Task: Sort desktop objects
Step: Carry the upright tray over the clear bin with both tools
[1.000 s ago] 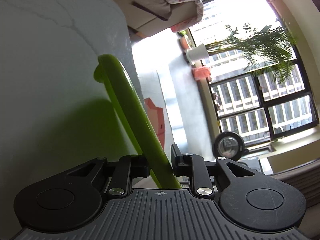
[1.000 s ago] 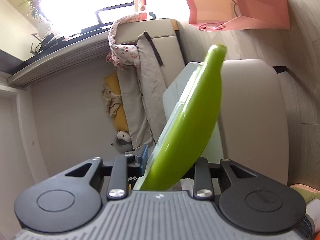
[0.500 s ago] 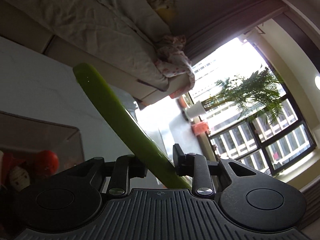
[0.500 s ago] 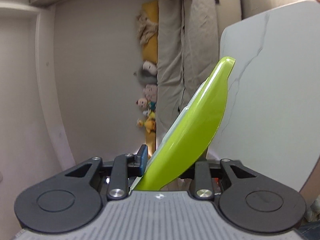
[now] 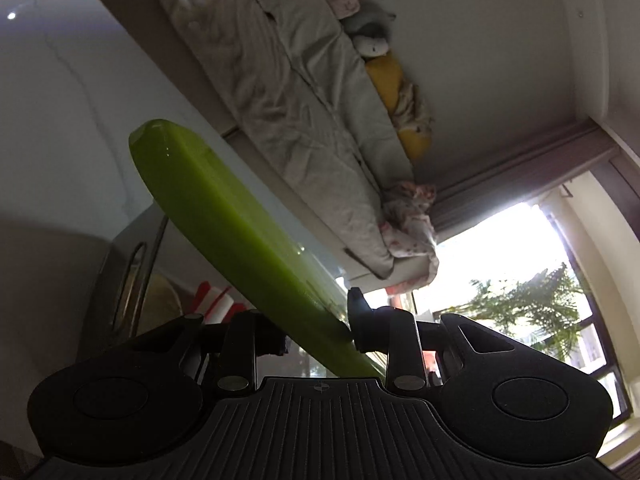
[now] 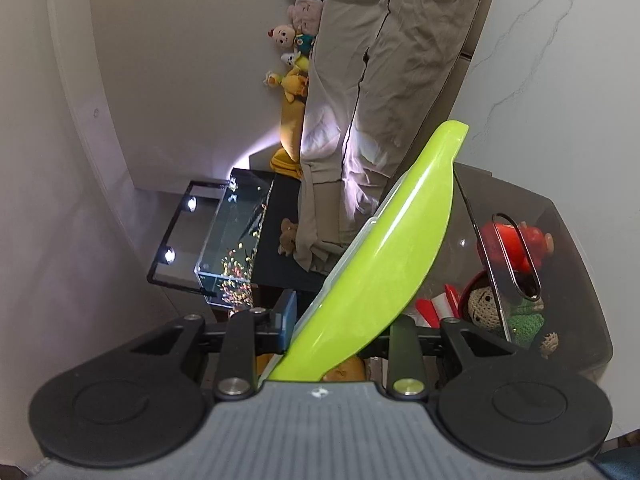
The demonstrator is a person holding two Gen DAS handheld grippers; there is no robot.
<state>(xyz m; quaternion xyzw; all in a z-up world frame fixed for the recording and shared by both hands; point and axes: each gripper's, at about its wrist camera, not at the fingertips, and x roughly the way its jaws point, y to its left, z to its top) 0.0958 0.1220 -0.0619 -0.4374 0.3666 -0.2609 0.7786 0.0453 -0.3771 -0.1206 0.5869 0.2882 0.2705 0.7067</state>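
Note:
Both grippers hold one lime-green lid, tilted in the air. My left gripper is shut on the green lid at one edge. My right gripper is shut on the same lid at the other edge. Below the lid stands a smoky clear storage bin on the white marble table. The bin holds a red toy, a crocheted doll and a red-and-white striped item. The bin's handle slot also shows in the left wrist view.
A sofa with a beige cover and soft toys runs behind the table. A glass tank with lights stands on a dark cabinet. A window with a palm plant is at the right.
Both grippers swung round with the lid, from facing the window and floor to over the bin. The bin and its toys have come into both views.

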